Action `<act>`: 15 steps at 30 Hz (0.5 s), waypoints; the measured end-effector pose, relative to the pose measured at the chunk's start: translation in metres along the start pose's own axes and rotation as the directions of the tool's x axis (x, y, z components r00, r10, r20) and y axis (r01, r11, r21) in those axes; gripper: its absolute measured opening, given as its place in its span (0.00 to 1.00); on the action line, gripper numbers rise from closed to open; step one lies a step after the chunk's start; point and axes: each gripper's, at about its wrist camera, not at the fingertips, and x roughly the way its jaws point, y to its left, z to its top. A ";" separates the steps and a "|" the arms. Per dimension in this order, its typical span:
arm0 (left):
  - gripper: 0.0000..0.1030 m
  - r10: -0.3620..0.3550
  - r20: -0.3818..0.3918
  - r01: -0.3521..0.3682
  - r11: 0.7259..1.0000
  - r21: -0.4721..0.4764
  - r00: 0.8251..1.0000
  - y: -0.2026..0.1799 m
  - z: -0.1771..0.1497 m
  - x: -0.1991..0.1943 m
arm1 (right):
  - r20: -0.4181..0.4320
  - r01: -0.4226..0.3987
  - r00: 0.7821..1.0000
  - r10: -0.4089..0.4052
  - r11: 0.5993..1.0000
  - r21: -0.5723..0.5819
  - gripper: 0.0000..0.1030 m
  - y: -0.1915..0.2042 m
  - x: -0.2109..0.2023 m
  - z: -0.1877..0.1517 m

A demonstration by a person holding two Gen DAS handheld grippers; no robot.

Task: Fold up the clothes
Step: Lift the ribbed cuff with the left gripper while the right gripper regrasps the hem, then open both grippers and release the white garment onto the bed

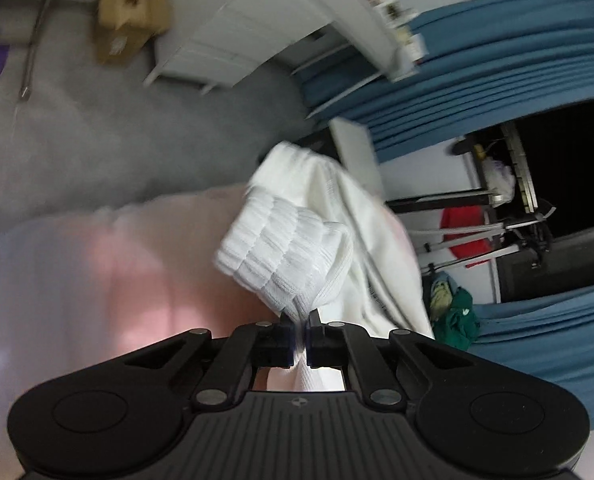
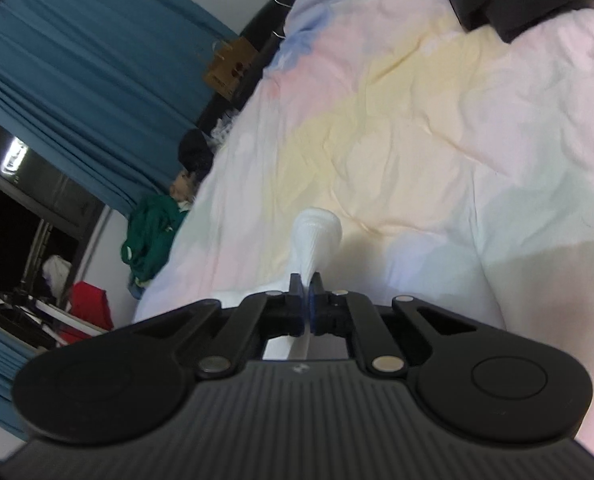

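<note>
A white garment with a ribbed band [image 1: 285, 244] hangs bunched in front of my left gripper [image 1: 299, 326], which is shut on its edge and holds it lifted above the pastel bedspread [image 1: 77, 264]. My right gripper [image 2: 306, 290] is shut on another part of the white garment [image 2: 315, 236], a narrow ribbed bunch sticking up between its jaws, low over the bedspread [image 2: 417, 120]. How the rest of the garment hangs between the two grippers is hidden.
Blue curtains [image 1: 497, 64] and a dark window line one side. A green garment [image 2: 153, 232] and a red item [image 2: 91, 308] lie beside the bed. Dark clothing [image 2: 509, 0] lies at the bed's far end. A cardboard box [image 1: 131, 16] and a white cabinet [image 1: 233, 36] stand on the grey floor.
</note>
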 end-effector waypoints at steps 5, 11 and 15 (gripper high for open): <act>0.05 0.060 -0.010 -0.059 0.997 0.047 0.998 0.009 0.003 0.005 | 0.083 0.090 0.993 -0.090 0.996 -0.002 0.04 -0.002 -0.029 -0.002; 0.06 0.108 -0.016 -0.107 0.992 0.067 0.994 0.013 0.001 0.011 | 0.012 0.332 0.942 -0.334 0.939 0.087 0.04 -0.028 -0.033 -0.009; 0.07 0.120 -0.026 -0.118 0.990 0.072 0.992 0.015 0.002 0.013 | -0.133 0.406 0.912 -0.389 0.902 0.146 0.05 -0.057 -0.011 -0.012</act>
